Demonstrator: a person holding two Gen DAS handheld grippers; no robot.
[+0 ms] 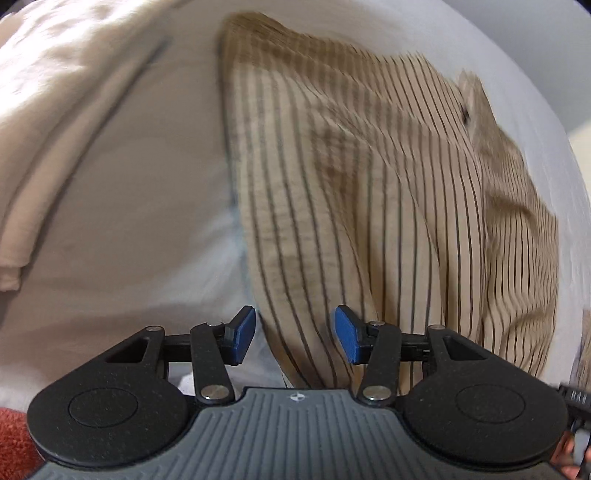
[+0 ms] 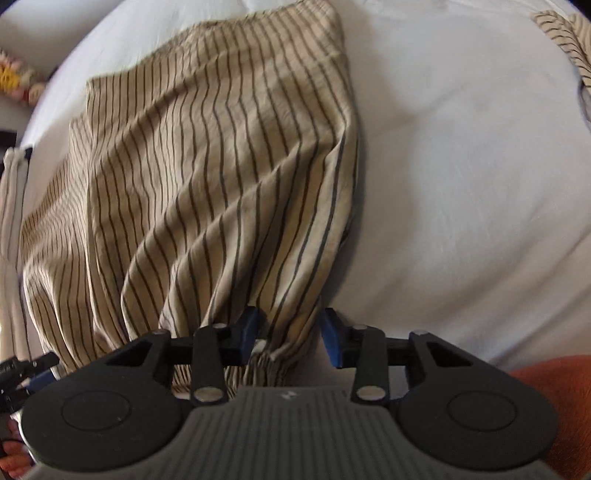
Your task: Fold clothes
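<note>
A beige garment with thin dark stripes (image 1: 369,184) lies crumpled on a white bed sheet (image 1: 147,221). In the left wrist view its near left edge runs down between the blue pads of my left gripper (image 1: 294,336), which stands open. In the right wrist view the same striped garment (image 2: 207,166) spreads to the upper left, and a bunched corner of it sits between the blue pads of my right gripper (image 2: 290,332). That gripper is open too, with a wide gap and the pads not pressing the cloth. The left view is motion-blurred.
A plain cream garment (image 1: 55,110) lies folded at the far left. A second striped piece (image 2: 565,33) sits at the sheet's far right corner. White sheet (image 2: 461,184) spreads right of the garment. An orange-red cloth (image 2: 554,384) lies close by.
</note>
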